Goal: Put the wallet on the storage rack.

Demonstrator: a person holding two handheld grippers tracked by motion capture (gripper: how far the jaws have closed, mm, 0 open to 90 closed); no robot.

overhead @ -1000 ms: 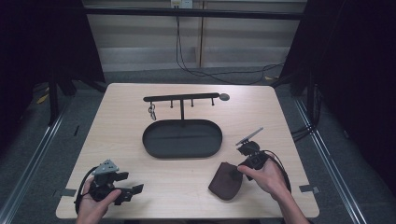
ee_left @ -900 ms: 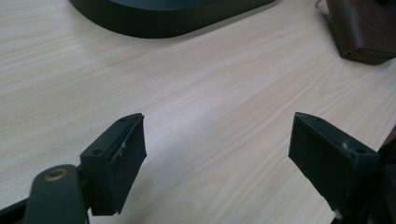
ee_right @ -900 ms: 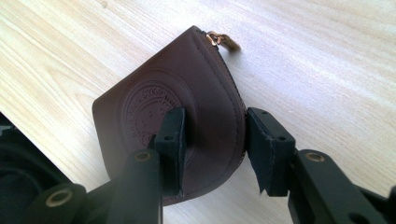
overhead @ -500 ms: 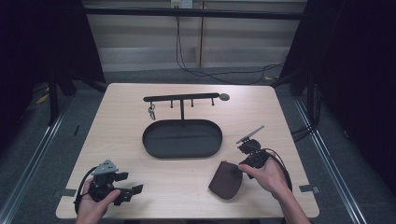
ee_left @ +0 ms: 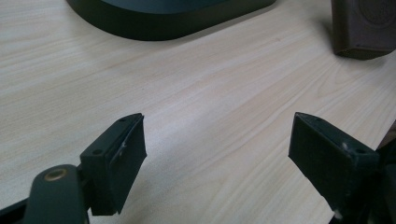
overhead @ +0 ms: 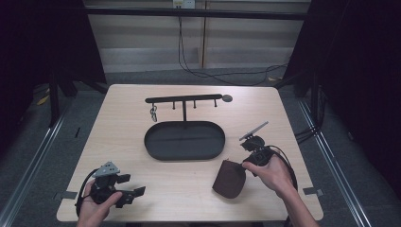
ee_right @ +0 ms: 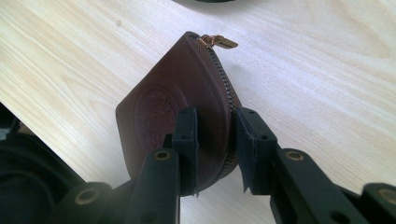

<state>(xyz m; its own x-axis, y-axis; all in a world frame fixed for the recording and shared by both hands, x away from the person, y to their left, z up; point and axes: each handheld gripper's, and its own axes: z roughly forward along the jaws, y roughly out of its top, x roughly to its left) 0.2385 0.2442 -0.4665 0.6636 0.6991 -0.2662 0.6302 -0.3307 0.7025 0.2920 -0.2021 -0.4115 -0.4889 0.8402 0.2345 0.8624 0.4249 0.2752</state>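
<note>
- Brown leather: a small zip pouch [ee_right: 180, 109] lies near the front right of the pale wooden bench [overhead: 118, 142], in front of the dark oval tray [overhead: 184, 140] and apart from it.
- Its zip runs along one curved edge, and the brass pull [ee_right: 219, 42] sits at the end pointing away from the right tongs' camera; a round stamp is pressed into the leather face.
- The right tongs [ee_right: 215, 156] straddle the near edge of the pouch, one jaw on the stamped face and the other past the zip side. The jaws are close in on it, yet a sliver of gap shows on the zip side, so I cannot tell whether the pinch is firm.
- Against the pictures of a second ago, little has shifted: the right hand [overhead: 269, 172] has stayed at the pouch and the pouch lies on the same spot. By my judgement the grasp is being settled, and no lift has begun.
- The left tongs [overhead: 124, 194] rest at the front left of the bench with jaws spread wide over bare wood, holding nothing, well apart from the pouch.
- Behind the tray stands a black hook rack [overhead: 183, 99] with a key ring [overhead: 154, 112] hanging near its left end.
- Next the pinch likely wants closing fully before the pouch is raised, since soft leather may slip.
</note>
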